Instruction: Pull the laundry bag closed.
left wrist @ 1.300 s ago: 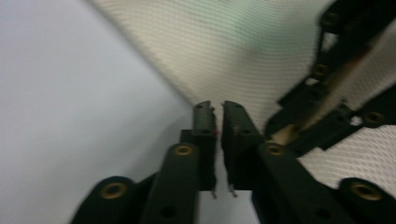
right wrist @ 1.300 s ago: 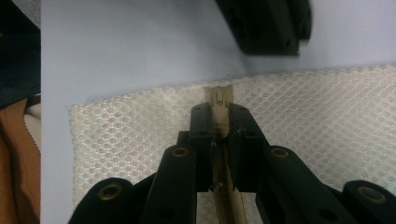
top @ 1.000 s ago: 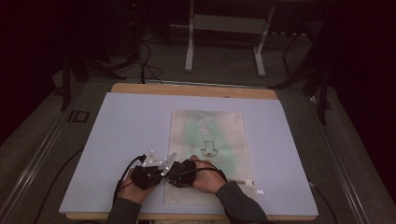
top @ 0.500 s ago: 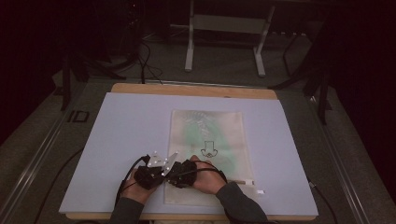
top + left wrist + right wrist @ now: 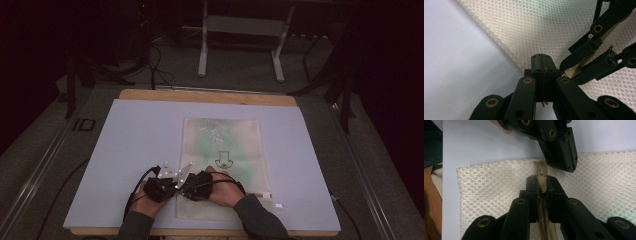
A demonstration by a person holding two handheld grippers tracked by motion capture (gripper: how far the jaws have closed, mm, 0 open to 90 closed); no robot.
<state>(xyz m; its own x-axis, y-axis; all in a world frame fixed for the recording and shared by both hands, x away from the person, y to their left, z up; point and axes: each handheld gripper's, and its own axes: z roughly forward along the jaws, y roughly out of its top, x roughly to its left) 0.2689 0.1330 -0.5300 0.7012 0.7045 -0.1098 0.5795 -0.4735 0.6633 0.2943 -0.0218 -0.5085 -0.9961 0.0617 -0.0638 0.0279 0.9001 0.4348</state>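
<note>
I see a pale lavender mat (image 5: pixel 140 150) on a wooden table (image 5: pixel 205 96) in a dark room, a grey metal stand (image 5: pixel 240 30) behind. The white honeycomb mesh zipper bag (image 5: pixel 225 150) lies flat at centre-right. My left gripper (image 5: pixel 541 65) is pressed together on the bag's corner edge; my right gripper (image 5: pixel 543 185), just beside it, pinches the beige zipper pull (image 5: pixel 541 183).

Left gripper (image 5: pixel 165 186) and right gripper (image 5: pixel 196 184) nudged slightly rightward, closer together over mesh bag (image 5: pixel 227 150)
</note>
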